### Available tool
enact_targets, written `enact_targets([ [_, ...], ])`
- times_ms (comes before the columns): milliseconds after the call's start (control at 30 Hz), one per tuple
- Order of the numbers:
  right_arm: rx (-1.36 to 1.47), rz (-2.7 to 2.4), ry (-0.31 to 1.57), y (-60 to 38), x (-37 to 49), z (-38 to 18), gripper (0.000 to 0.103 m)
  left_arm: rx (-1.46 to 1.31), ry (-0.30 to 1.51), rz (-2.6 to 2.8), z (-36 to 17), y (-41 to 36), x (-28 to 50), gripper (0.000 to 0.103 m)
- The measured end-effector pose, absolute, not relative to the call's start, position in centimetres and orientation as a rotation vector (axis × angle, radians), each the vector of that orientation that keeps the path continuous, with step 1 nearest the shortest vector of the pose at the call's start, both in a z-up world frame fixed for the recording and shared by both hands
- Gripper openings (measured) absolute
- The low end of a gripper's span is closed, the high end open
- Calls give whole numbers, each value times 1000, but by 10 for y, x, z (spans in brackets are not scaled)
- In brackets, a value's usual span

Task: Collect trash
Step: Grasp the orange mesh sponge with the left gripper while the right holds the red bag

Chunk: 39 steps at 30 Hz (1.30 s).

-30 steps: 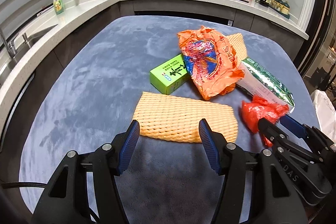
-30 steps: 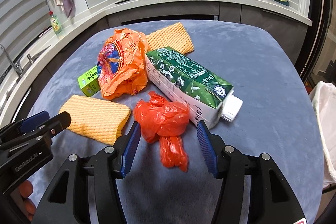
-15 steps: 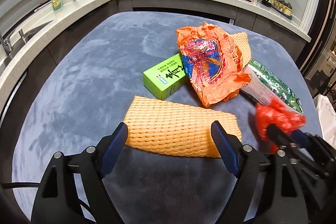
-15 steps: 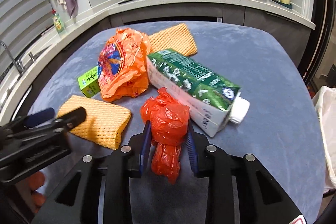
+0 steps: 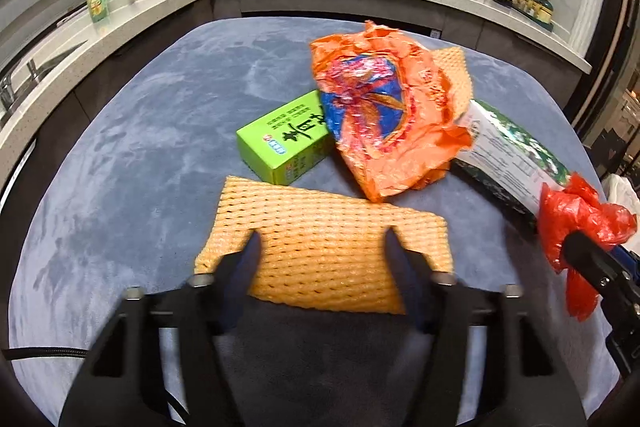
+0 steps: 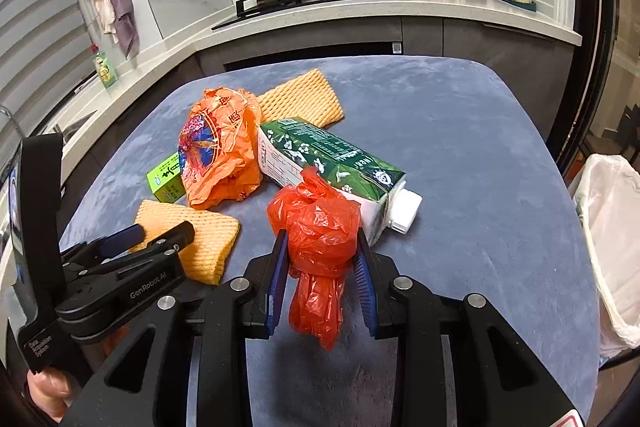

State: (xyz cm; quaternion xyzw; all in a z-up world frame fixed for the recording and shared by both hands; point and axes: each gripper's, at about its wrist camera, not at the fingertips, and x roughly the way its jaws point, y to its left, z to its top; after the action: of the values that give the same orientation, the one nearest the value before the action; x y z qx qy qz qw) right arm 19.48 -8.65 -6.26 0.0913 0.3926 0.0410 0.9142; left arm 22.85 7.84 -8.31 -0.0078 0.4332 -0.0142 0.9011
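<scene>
Red bag (image 6: pixel 316 227) now off table (image 6: pixel 460 147)

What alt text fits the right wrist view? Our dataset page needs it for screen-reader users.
The right gripper pinches a crumpled red plastic bag above a blue-grey table, in front of a green carton lying on its side. A white-lined bin stands beside the table.

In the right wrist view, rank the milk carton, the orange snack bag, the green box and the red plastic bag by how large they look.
1. milk carton
2. orange snack bag, close to the carton
3. red plastic bag, though it sits nearest the camera, in the right tool, which inflates it
4. green box, mostly hidden behind the snack bag
</scene>
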Motion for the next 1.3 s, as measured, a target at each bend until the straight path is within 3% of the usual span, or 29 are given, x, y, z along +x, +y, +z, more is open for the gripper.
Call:
enact_targets([
  [33, 191, 84, 809, -87, 194, -63, 30, -14, 896, -34, -82, 77, 227, 35],
  [133, 198, 81, 807, -90, 190, -62, 30, -19, 901, -62, -80, 74, 224, 2],
  [433, 215, 61, 781, -108, 178, -52, 30, 6, 894, -114, -71, 53, 209, 0],
  [567, 227, 47, 773, -117, 172, -50, 30, -12, 912, -97, -68, 57, 204, 6],
  [633, 231, 43, 774, -122, 170, -50, 30, -24, 916, -76, -67, 63, 202, 16],
  [700, 233, 39, 774, -125, 169, -50, 30, -54, 915, -51, -66, 76, 200, 43],
  [767, 235, 37, 774, -127, 168, -51, 30, -83, 910, -23, -66, 88, 200, 56],
  [933, 236, 37, 784, -128, 168, -55, 30, -127, 934, 40, -73, 114, 211, 61],
  [1033, 229, 40, 790, -126, 168, -56, 30, -162, 938, 37, -78, 125, 214, 69],
  [1133, 227, 41, 794, -124, 169, -57, 30, -196, 957, 0, -85, 126, 219, 69],
  [1233, 223, 42, 797, -122, 171, -58, 30, -205, 948, -36, -87, 118, 222, 63],
  [1300, 220, 43, 797, -121, 171, -58, 30, -196, 947, -57, -87, 112, 223, 48],
])
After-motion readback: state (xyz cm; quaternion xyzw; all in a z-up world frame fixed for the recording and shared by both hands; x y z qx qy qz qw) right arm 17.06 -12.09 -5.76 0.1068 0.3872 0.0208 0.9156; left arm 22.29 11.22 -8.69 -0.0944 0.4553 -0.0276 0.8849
